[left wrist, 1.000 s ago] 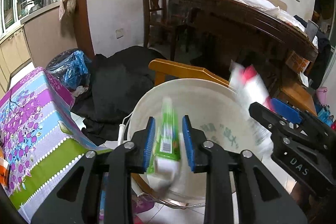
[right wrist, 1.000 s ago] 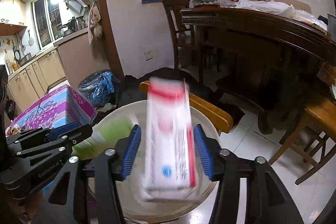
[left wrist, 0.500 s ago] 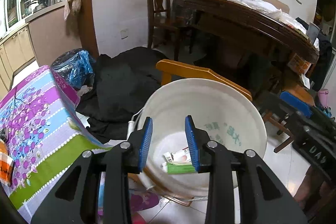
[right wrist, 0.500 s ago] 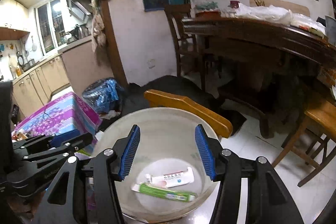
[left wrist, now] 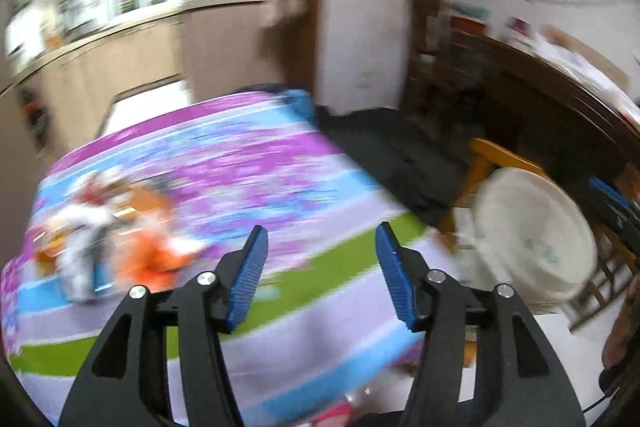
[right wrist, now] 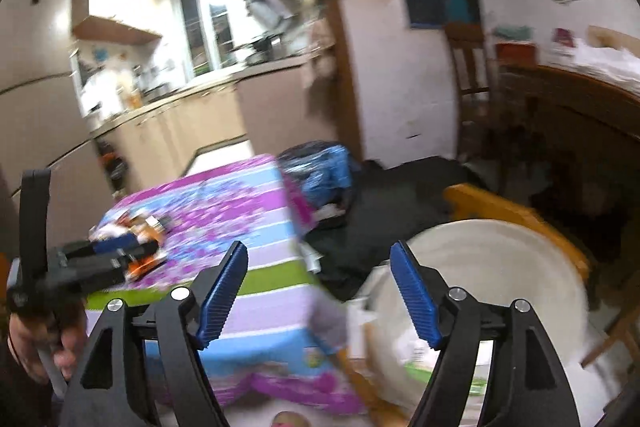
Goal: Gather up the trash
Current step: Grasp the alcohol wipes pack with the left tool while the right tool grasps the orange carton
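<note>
My left gripper point(left wrist: 321, 273) is open and empty, over the striped purple, blue and green tablecloth point(left wrist: 248, 179). A blurred pile of orange and white trash point(left wrist: 116, 239) lies on the cloth to its left. My right gripper point(right wrist: 319, 293) is open and empty, between the table edge and the white bucket point(right wrist: 496, 291). A green tube point(right wrist: 424, 373) shows inside the bucket. The same trash pile point(right wrist: 140, 233) shows on the table, with the left gripper point(right wrist: 80, 267) in front of it. The bucket point(left wrist: 532, 235) stands to the right in the left wrist view.
A black cloth heap point(right wrist: 400, 203) and a blue plastic bag point(right wrist: 324, 171) lie on the floor behind the table. A yellow wooden chair point(right wrist: 508, 215) stands behind the bucket. A dark wooden table point(right wrist: 580, 115) is at the right, kitchen counters point(right wrist: 180, 119) at the back.
Both tubes were let go and dropped into the bucket. Both grippers opened wider and swung left, away from the bucket towards the table with the trash pile.
</note>
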`<state>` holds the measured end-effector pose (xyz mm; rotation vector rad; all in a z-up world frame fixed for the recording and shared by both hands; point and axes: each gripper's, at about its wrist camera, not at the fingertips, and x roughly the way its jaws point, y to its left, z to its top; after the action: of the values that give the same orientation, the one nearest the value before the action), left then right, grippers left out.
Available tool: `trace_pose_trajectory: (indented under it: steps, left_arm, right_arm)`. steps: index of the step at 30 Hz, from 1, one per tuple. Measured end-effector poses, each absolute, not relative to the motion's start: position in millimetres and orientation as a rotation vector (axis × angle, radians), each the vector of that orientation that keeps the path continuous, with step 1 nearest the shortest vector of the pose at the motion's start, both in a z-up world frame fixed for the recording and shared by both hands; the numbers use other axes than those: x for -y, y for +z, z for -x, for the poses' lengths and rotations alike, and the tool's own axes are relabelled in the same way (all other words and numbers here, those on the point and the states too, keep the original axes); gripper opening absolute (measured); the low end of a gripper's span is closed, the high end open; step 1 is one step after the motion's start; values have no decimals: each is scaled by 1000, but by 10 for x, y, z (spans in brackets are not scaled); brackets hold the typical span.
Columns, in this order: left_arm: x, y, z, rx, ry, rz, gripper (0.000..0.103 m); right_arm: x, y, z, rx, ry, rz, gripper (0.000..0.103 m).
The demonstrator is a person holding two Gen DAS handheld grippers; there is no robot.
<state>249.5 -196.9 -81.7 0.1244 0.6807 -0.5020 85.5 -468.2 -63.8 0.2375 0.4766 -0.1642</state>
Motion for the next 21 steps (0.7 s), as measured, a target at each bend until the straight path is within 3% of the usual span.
trace_pose_trajectory:
  steps: [2,9,21]
  left_arm:
    - [1438,-841,-2671,-689,-409,-83,61]
    - [-25,-1188,-3183,-794,-144,69,65]
    - [-202,-1417,-3593,-841,-226,159,72]
  right_arm:
    - [4437,-690,-1022,-505,-108,-232,75]
    - [3694,-899,-1500,-591,37,-206,76]
    - [3051,-1329,-2391,-774,308,-383,76]
